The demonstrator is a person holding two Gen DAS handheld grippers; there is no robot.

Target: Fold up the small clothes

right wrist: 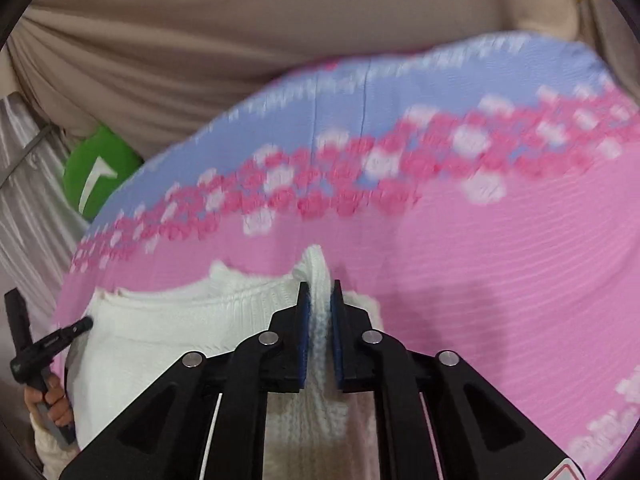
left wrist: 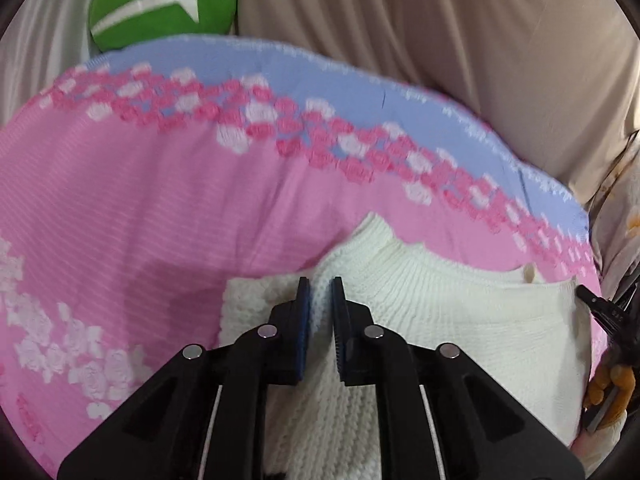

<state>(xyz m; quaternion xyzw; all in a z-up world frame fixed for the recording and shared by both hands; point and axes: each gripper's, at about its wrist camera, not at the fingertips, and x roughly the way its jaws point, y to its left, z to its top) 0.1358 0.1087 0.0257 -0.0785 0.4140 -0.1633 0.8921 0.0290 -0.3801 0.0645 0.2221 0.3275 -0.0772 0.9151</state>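
A small white knit sweater (left wrist: 460,320) lies on a pink and blue flowered bedspread (left wrist: 140,208). My left gripper (left wrist: 320,288) is shut on a fold of the knit at its left side. In the right wrist view the same sweater (right wrist: 160,332) stretches to the left, and my right gripper (right wrist: 319,292) is shut on a ribbed edge that stands up between the pads. The other gripper shows at the far edge of each view, the right one (left wrist: 600,308) and the left one (right wrist: 44,348).
Beige curtain fabric (left wrist: 440,40) hangs behind the bed. A green cushion with a white mark (left wrist: 160,4) sits at the far left corner, also in the right wrist view (right wrist: 100,172). The bedspread (right wrist: 500,280) extends wide to the right.
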